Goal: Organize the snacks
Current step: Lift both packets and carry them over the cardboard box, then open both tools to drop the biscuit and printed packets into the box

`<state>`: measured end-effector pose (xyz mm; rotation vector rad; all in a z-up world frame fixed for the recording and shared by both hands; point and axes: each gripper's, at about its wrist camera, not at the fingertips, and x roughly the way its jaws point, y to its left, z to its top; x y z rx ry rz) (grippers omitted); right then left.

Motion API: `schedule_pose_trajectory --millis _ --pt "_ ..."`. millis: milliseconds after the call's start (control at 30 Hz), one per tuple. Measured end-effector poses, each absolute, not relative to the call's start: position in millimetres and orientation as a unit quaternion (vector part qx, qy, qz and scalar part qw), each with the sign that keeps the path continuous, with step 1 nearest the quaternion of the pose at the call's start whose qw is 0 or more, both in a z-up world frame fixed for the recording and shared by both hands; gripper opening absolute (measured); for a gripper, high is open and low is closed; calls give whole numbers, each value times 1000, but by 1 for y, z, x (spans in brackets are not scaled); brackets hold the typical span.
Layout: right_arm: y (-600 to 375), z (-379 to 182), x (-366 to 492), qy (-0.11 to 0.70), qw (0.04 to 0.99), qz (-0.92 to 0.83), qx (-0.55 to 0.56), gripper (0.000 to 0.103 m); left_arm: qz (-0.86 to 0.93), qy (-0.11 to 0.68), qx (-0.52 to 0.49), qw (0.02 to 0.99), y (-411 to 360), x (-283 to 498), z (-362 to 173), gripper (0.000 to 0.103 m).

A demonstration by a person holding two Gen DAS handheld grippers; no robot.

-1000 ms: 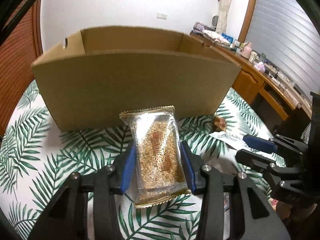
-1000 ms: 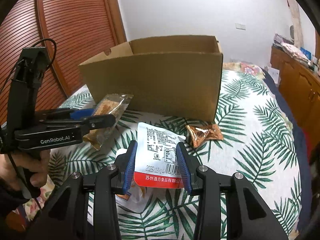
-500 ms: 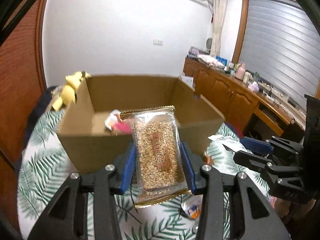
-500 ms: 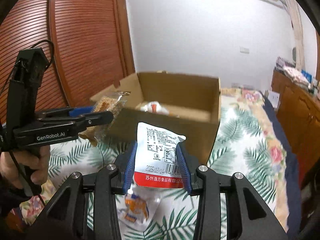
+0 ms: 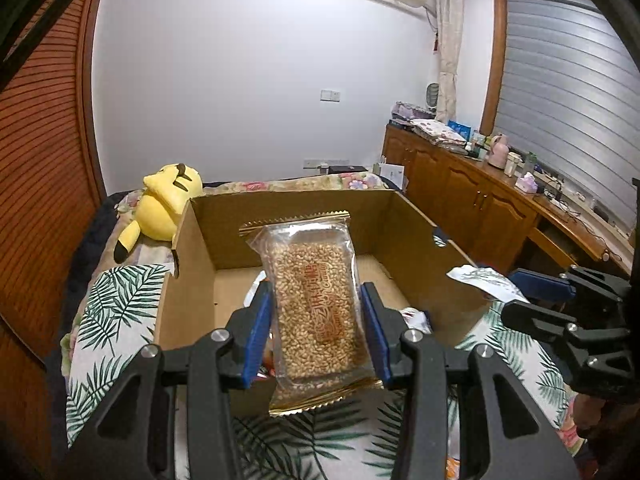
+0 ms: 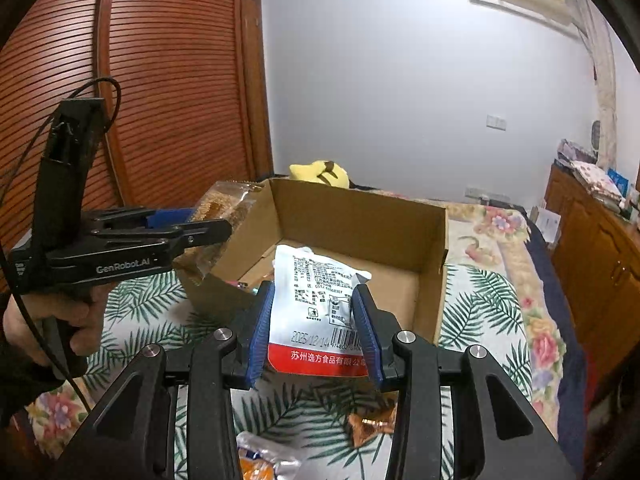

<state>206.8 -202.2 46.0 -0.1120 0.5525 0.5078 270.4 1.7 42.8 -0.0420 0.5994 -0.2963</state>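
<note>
Both tongs loaded, each closed to pack width. Left gripper [image 5: 316,332] pinches the grain bar pack [image 5: 314,304] by its long edges, centre of the left wrist view, held upright in front of and above the open cardboard box [image 5: 416,220]; the same pack shows mid-left in the right wrist view [image 6: 224,216], at the box's near left corner. Right gripper [image 6: 314,328] is clamped on the white pouch [image 6: 316,300], centre of its view, over the near wall of the box. Judgement: both packs are light. The bar is a stiff slab in slick film, likely to crumble if squeezed hard, so an edge grip mid-length is right. The pouch is soft and crinkly, already buckling at the right blue pad [image 6: 362,328], so hold low across the body, not the seal. A few packs already lie in the box; a copper-coloured wrapper [image 6: 372,424] and an orange pack [image 6: 256,464] sit on the leaf-print cloth [image 6: 480,312], bottom of the right view. Next call: release over the box floor, not the rim.
</note>
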Motion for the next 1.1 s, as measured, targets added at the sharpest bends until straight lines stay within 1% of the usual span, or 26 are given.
schedule_pose_trajectory --millis 400,767,867,933,1033,1067,1100 --pt "-196 24 253 290 924 243 -55 39 -150 301 -45 941 9 315 19 43" --pt "-181 7 281 304 919 243 -58 40 -149 305 -43 940 10 328 2 43" --pt "-179 0 286 311 918 241 -58 40 -143 305 -29 941 8 329 -2 44" --pt "-179 -3 289 316 917 237 -55 41 -142 306 -28 941 8 329 -4 48" --pt "-180 -7 290 320 917 234 -47 41 -141 306 -37 941 11 328 -7 50" --pt "-182 -7 291 322 916 234 -42 42 -141 303 -40 941 12 327 -7 50" --pt "-183 -8 291 325 916 233 -37 45 -141 300 -42 942 13 326 -8 51"
